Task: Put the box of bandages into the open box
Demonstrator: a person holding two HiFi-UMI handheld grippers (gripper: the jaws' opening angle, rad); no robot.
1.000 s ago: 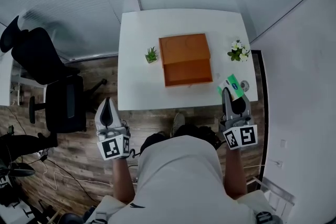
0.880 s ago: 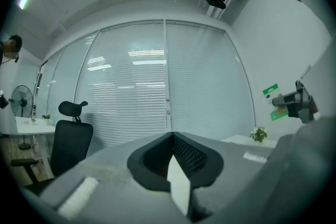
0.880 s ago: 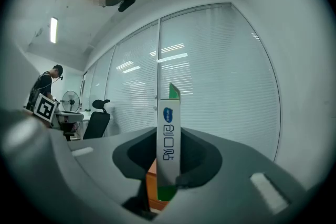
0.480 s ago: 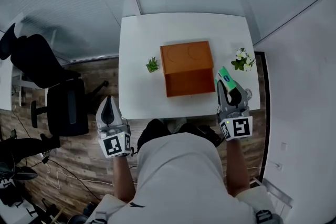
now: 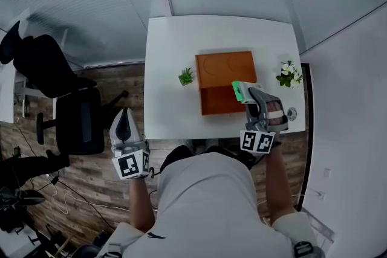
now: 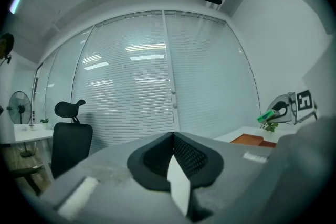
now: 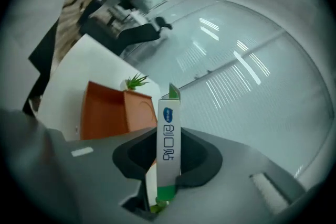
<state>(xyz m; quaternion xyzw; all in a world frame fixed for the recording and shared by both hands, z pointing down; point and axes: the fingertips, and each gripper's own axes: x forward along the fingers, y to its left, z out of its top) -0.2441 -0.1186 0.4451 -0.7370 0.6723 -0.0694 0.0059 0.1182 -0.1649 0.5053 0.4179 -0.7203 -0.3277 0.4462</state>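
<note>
An orange open box [image 5: 221, 99] lies in the middle of the white table [image 5: 175, 39], its lid [image 5: 225, 66] folded back on the far side. My right gripper [image 5: 249, 95] is shut on the white-and-green box of bandages [image 5: 240, 92], which hangs over the open box's right front corner. In the right gripper view the box of bandages [image 7: 169, 144] stands upright between the jaws, and the orange box [image 7: 113, 113] lies beyond it to the left. My left gripper [image 5: 123, 115] is shut with nothing in it, off the table's front left corner above the floor.
A small green plant [image 5: 186, 76] stands just left of the orange box. A pot of white flowers [image 5: 288, 74] and a small round object [image 5: 292, 112] sit by the table's right edge. A black office chair [image 5: 60, 93] stands on the wooden floor at the left.
My right gripper has swung left with the box of bandages, from the table's right front edge to over the orange box, rolling as it went. The left gripper has scarcely shifted.
</note>
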